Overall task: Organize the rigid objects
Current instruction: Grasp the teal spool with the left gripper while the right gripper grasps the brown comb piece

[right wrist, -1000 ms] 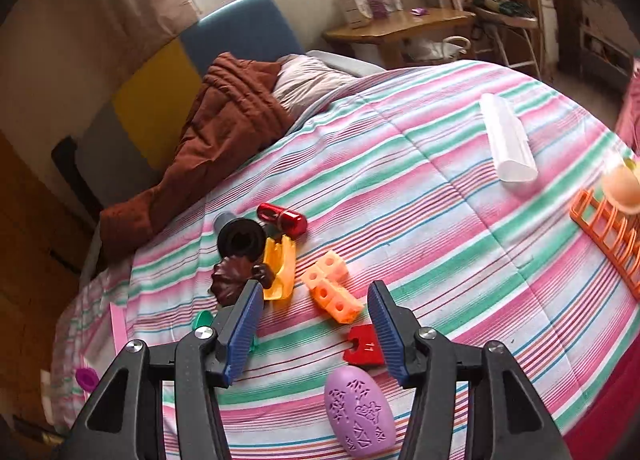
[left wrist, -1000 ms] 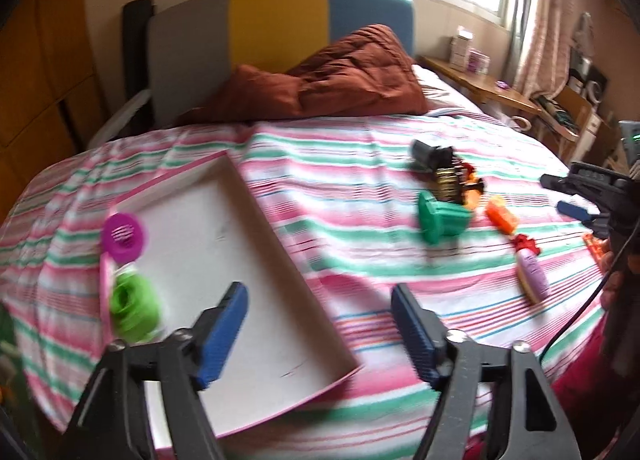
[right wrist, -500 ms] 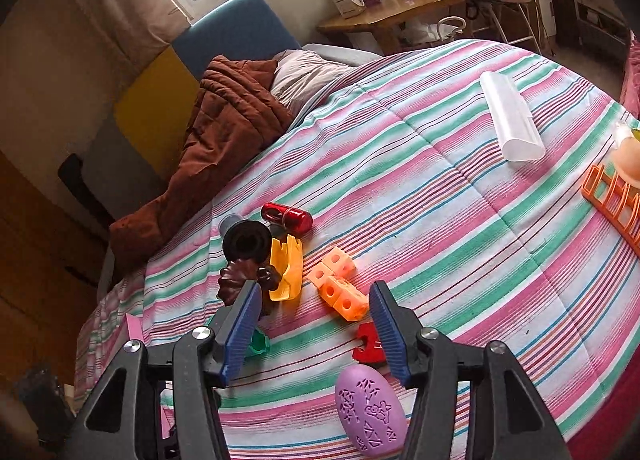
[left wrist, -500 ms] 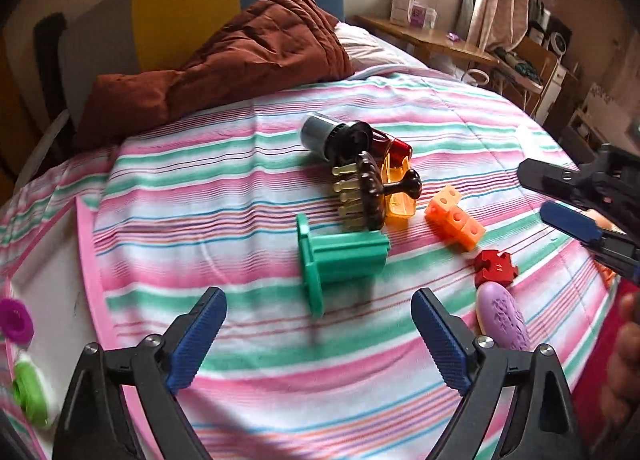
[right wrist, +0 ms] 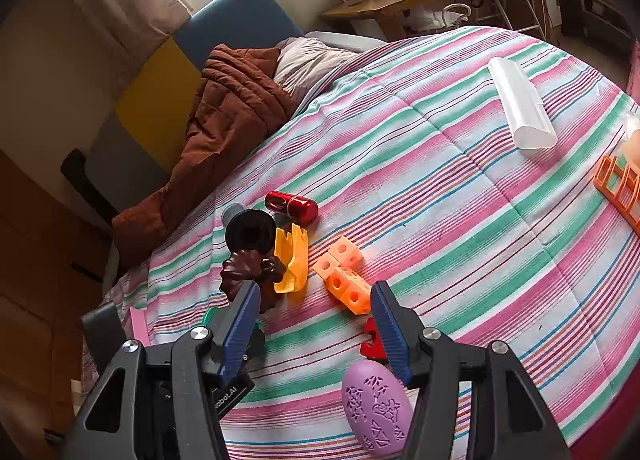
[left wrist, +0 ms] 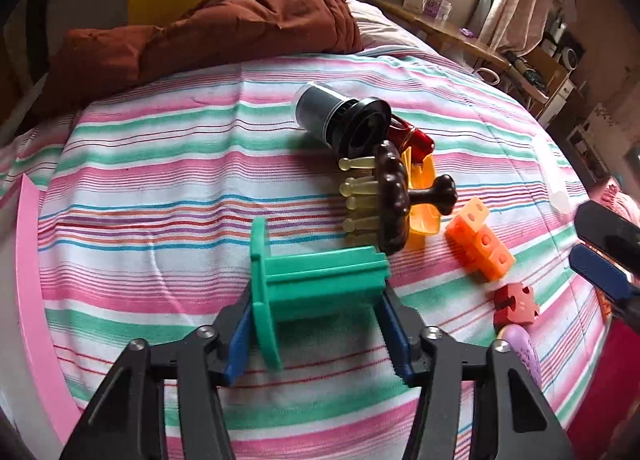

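Jaws of left gripper (left wrist: 316, 324) bracket the green spool (left wrist: 312, 284) lying on its side on the striped bed (left wrist: 160, 188), blue pads at both ends; contact looks made, firm clamp unclear. Right gripper (right wrist: 314, 324) jaws spread, nothing between them, above the bed near orange cubes (right wrist: 344, 276), red piece (right wrist: 370, 342) and purple oval (right wrist: 376, 408).

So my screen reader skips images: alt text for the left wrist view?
The left claw straddles a green plastic spool lying on a striped bedspread, blue pads at its ends. Beyond lie a brown massager and orange blocks.
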Demonstrator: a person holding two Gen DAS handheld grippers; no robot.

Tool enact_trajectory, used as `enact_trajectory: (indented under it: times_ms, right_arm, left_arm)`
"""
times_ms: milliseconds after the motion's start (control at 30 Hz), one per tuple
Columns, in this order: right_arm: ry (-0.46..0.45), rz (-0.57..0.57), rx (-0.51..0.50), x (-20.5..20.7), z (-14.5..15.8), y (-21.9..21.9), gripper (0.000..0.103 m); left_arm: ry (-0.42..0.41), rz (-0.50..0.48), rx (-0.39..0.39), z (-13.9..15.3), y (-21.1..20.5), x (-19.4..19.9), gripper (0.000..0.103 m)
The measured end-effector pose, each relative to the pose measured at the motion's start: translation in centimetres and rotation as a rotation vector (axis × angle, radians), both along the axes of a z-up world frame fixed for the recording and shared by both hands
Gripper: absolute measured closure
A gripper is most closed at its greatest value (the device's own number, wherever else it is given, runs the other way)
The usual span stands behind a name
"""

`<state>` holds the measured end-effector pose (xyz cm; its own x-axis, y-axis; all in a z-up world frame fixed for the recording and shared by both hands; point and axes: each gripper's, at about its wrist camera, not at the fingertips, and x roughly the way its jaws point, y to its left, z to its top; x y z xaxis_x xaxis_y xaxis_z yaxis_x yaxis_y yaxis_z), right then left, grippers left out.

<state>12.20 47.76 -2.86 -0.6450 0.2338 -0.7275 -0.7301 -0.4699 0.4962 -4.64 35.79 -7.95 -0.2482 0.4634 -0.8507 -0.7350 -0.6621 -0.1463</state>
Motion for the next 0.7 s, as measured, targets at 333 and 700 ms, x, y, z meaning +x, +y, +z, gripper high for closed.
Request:
enact_trajectory:
  times_ms: [333,700]
  right_arm:
    - [-0.053,0.086,-0.020,-1.7,-0.9,-0.8,0.045]
    - [-0.251,0.393,0.265,-7.9,0.8,-4.9,0.029]
  left_arm:
    - [0.066,-0.016,0.008,1.1,-6.3,3.3,0.048]
    - [0.076,-0.008,0.054,3.3,-12.0,4.8,0.048]
